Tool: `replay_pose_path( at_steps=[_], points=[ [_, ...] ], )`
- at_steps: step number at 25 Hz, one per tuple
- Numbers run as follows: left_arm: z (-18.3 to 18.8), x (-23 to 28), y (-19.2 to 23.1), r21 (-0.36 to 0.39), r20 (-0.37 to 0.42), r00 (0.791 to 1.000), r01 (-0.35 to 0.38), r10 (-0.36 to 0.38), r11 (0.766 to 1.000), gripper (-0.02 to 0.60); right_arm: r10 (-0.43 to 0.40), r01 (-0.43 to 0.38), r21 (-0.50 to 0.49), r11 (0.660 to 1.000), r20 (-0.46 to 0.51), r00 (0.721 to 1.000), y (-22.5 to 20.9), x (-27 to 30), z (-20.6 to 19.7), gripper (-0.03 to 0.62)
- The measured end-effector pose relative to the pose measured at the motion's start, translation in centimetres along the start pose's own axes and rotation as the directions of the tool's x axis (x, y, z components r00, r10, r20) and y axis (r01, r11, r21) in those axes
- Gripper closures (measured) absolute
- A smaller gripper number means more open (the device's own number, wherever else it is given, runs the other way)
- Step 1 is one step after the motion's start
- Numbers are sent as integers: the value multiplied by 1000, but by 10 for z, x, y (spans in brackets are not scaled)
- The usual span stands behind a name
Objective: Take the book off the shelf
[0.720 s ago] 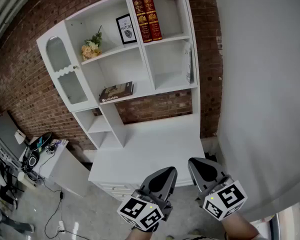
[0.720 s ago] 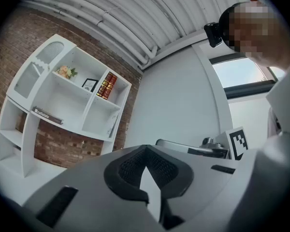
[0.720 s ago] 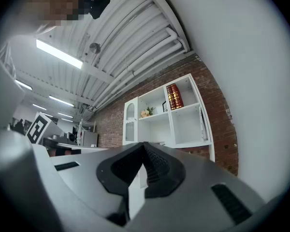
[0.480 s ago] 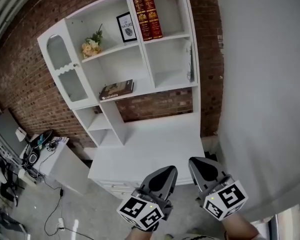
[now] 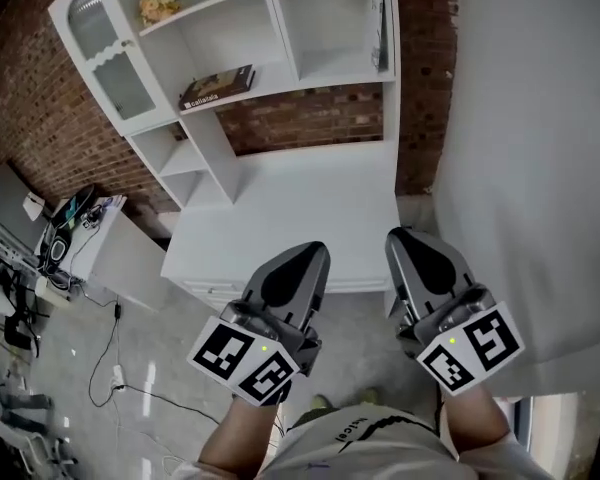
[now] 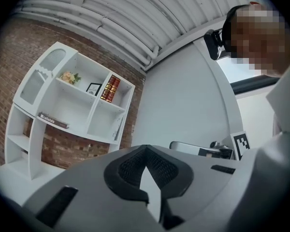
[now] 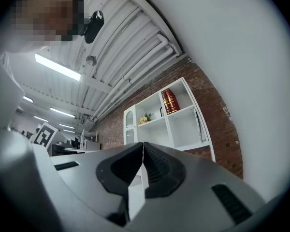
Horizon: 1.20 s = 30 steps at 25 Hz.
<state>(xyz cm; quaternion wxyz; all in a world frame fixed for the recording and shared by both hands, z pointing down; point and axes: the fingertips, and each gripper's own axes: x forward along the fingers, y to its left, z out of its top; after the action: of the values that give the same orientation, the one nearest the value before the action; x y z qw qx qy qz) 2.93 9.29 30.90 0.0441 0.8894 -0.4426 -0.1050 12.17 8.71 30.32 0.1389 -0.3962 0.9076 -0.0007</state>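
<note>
Head dips, no reach yet
left gripper, right gripper pressed together, empty, well short of the book on the shelf

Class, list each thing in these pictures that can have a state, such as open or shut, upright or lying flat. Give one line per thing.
Left gripper: shut, nothing between its jaws.
Right gripper: shut, nothing between its jaws.
Dark book: lying flat on its shelf, not yet taken.
Two red books: standing upright, side by side.
Arched glass door: closed.
Framed picture: standing upright.
</note>
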Motion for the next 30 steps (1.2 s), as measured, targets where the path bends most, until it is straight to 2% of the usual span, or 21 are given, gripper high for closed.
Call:
replay_pose_path(
  at_steps=[6,16,24,30],
  points=[
    [-16,6,-7,8,-27,999,-24,25,1000,571,19,-18,50,999,-18,1000,-12,-6,-15,576],
    [-21,31,11,9,-27,999,-22,22,1000,571,3,-3,45,999,-20,1000,-34,13,-23,576],
    [-30,58,51,5,-29,999,17,-17,1000,571,0,1,1,1000,-57,998,-38,56,-49,576],
    [-24,89,111,21,-33,998,49,-49,999,571,-29,28,-15,999,-49,998,-56,119,-61,576]
  ],
)
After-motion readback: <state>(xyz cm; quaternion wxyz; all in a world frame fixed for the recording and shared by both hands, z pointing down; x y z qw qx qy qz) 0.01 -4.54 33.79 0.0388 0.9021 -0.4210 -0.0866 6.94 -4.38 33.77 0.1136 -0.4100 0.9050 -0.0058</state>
